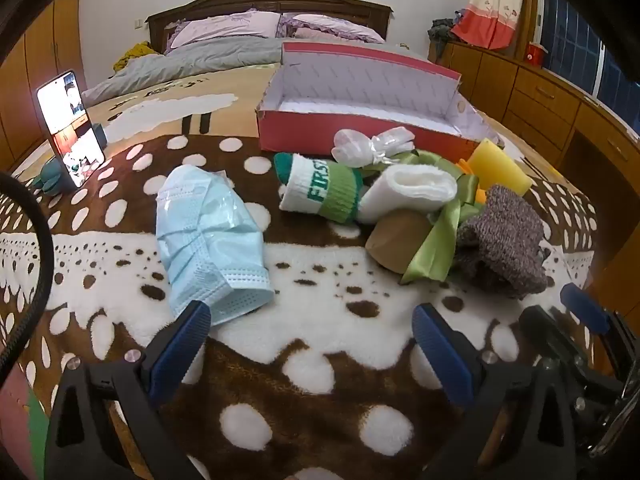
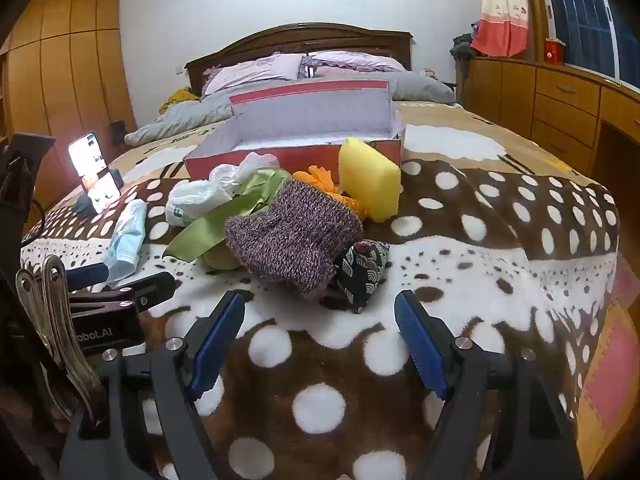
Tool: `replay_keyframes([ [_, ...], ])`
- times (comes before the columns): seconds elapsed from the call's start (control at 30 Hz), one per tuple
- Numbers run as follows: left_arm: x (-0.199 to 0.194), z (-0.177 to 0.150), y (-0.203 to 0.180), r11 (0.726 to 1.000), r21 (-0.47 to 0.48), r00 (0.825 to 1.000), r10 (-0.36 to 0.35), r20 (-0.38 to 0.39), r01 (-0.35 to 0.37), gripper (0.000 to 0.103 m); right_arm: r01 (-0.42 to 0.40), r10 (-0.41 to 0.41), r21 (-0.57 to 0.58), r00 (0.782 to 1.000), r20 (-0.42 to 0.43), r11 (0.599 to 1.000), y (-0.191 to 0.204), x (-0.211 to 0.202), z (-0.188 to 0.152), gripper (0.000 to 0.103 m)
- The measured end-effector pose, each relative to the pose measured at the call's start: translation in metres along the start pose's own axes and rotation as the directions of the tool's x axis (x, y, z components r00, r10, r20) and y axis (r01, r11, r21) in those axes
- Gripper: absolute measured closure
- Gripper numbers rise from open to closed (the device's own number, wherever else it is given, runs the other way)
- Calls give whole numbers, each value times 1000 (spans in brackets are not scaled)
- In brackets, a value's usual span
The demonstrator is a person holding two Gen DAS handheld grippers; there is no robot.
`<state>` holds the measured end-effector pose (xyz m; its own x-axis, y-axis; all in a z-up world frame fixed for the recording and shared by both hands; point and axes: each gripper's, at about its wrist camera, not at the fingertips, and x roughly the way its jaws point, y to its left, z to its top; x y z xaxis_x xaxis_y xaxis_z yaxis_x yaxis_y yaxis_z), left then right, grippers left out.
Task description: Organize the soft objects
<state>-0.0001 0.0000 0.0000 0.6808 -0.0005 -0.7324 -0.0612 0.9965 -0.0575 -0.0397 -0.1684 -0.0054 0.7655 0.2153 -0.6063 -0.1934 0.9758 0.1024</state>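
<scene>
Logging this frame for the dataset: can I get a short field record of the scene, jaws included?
surface: spotted blanket on a bed
container: red box, lid open, looks empty
loose items: blue masks, green-white sock, yellow sponge, purple knit piece, green ribbon
left gripper: jaws open, nothing between
right gripper: jaws open, nothing between
phone: propped, screen lit

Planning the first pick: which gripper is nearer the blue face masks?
Left. The left gripper has one finger at the blue face masks; the right gripper faces the knitted piece.
</scene>
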Motion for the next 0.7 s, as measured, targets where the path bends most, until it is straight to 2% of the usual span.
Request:
replay_keyframes([
  [0.7, 1, -2, -1, 1000, -2, 1000, -16, -14, 16, 1, 3, -3, 2, 1000, -6, 1000, 0, 1, 0, 24],
])
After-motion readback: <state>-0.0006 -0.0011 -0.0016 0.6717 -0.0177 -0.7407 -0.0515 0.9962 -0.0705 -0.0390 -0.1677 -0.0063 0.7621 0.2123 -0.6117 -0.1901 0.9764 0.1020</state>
